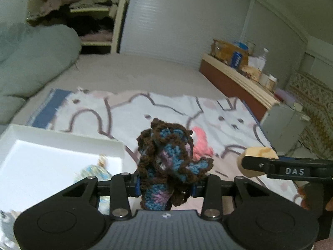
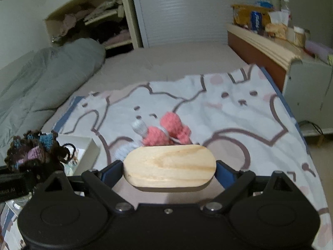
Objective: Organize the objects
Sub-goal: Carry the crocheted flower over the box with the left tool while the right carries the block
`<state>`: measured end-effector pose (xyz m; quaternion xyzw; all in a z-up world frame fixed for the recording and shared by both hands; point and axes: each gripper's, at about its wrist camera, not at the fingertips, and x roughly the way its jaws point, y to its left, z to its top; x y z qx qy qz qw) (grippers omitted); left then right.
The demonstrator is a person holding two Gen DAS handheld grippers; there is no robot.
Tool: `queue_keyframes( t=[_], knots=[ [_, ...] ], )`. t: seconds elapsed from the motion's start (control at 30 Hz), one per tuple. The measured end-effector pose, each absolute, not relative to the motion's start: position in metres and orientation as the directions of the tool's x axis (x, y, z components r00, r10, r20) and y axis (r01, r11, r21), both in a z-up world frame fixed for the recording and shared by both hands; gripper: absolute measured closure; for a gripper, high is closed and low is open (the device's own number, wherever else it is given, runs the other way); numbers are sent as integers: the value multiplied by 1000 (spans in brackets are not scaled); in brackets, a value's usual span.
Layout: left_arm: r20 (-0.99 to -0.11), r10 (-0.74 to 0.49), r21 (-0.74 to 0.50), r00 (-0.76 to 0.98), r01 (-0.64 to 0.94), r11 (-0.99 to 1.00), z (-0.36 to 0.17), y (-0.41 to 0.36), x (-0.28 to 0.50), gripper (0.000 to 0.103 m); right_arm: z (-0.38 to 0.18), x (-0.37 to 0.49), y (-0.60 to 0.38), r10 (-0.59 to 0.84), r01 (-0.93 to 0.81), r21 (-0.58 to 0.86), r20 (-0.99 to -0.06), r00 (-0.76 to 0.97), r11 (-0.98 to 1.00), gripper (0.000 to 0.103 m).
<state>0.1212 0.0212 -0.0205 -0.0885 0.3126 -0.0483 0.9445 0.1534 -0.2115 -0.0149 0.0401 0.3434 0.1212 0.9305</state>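
Left hand-held gripper [image 1: 165,184] clamps the crocheted piece [image 1: 166,158], lifted over the bed; right hand-held gripper [image 2: 169,170] grips the wooden block [image 2: 169,166] by its ends. Carry the crochet toward the white box [image 1: 52,143] at nine o'clock (its loose folds may snag).

The brown-and-blue crocheted yarn piece [image 1: 166,166] sat between the left gripper's [image 1: 166,187] jaws, right of the white shallow box [image 1: 62,137]. The oval pale wooden block [image 2: 169,165] filled the right gripper [image 2: 169,173], with the pink crocheted toy [image 2: 166,132] behind it on the cat-print blanket [image 2: 239,112].
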Motion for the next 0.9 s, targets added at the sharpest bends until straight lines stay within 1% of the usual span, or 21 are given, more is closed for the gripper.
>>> queue_keyframes(
  t=[0.2, 0.6, 0.77, 0.9],
  knots=[
    [-565, -97, -191, 819, -16, 981, -7, 49, 122, 62, -3, 160, -191, 272, -227, 152, -607, 747, 962, 9],
    [-559, -3, -169, 829, -110, 980, 0, 101, 125, 62, 3, 184, -127, 330, -293, 161, -590, 737, 942, 9],
    [-560, 28, -173, 828, -150, 974, 0, 126, 126, 62, 5, 193, -94, 374, -357, 150, -582, 722, 922, 9],
    [-563, 83, -156, 823, -203, 967, 0, 150, 129, 62, 3, 198, -66, 423, -445, 115, -584, 693, 888, 9]
  ],
)
